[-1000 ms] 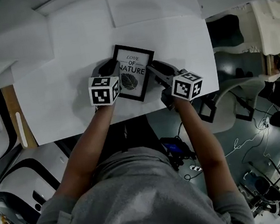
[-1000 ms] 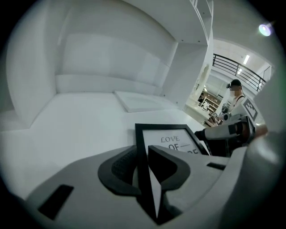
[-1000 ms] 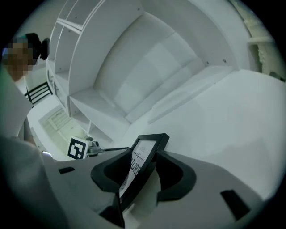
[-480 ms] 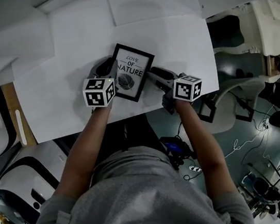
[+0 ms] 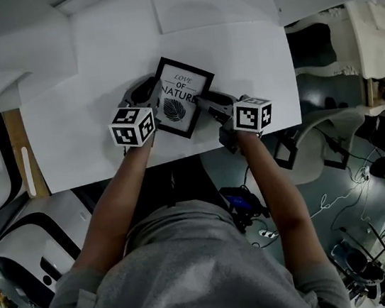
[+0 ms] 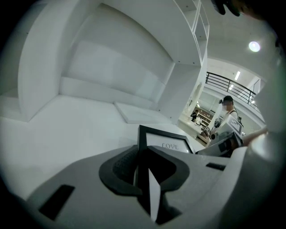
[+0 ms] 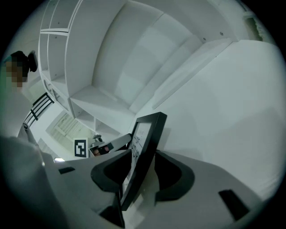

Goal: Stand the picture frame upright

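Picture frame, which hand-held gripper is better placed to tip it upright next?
Right, by a little. Both clamp the picture frame, but in the right gripper view it sits deep, leaning, between the jaws of the right hand-held gripper. The left hand-held gripper pinches the left edge and can steady.

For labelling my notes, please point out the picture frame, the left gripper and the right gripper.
picture frame [image 5: 183, 97]: head view, on its printed sheet.
left gripper [image 6: 144, 164]: left gripper view, between its fingers, at the frame's edge.
right gripper [image 7: 142, 172]: right gripper view, between its fingers, at the frame's edge.
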The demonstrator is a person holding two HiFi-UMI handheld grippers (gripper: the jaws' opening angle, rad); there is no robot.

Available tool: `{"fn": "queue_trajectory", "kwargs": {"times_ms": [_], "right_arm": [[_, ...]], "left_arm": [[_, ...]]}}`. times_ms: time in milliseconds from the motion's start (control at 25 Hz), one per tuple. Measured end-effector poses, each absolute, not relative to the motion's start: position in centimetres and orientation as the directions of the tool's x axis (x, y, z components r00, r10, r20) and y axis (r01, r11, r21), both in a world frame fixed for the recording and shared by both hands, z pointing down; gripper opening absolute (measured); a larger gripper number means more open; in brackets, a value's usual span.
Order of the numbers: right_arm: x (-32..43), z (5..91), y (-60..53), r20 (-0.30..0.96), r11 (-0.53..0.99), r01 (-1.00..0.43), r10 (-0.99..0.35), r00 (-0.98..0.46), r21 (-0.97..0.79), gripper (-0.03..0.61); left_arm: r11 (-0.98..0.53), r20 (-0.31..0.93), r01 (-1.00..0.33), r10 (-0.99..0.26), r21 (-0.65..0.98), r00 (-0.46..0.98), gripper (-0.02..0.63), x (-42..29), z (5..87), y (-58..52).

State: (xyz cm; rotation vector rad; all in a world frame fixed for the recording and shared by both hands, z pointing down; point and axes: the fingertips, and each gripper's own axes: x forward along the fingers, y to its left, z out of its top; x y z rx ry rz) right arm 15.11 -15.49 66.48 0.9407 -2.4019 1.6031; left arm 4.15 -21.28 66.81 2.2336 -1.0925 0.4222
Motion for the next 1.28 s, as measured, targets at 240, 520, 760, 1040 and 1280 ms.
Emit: {"fn": "queue_trajectory", "kwargs": {"times_ms": [240, 520, 760, 1040, 1280], "right_arm": [[14.8, 65.5, -15.8, 0.360, 0.266, -0.509, -0.453, -0.815, -0.818, 0.124], [14.6, 62.4, -16.8, 0.274, 0.286, -0.453, -0.496, -0.824, -0.844, 0.104], [13.2, 59.1, -17.0, 0.189, 0.331, -0.387, -0.497, -0.847, -0.861, 0.084], [12.2, 56.3, -16.8, 0.185, 0.422, -0.394, -0.456, -0.871, -0.816, 0.084], [11.7, 52.4, -16.8, 0.141, 0.487, -0.364, -0.436, -0.889, -0.794, 0.084]], "left_arm": [[-0.454, 0.496, -0.792, -0.618, 0.409, 0.610, 0.067, 3.7, 66.7, -21.4], [-0.486, 0.446, -0.774, -0.635, 0.405, 0.631, 0.067, 3.5, 66.0, -21.3], [-0.540, 0.378, -0.746, -0.645, 0.388, 0.664, 0.075, 2.3, 63.9, -20.7], [-0.572, 0.370, -0.696, -0.592, 0.433, 0.716, 0.132, 1.3, 63.2, -19.4], [-0.606, 0.287, -0.612, -0.551, 0.509, 0.784, 0.159, 0.6, 59.6, -19.2]]}}
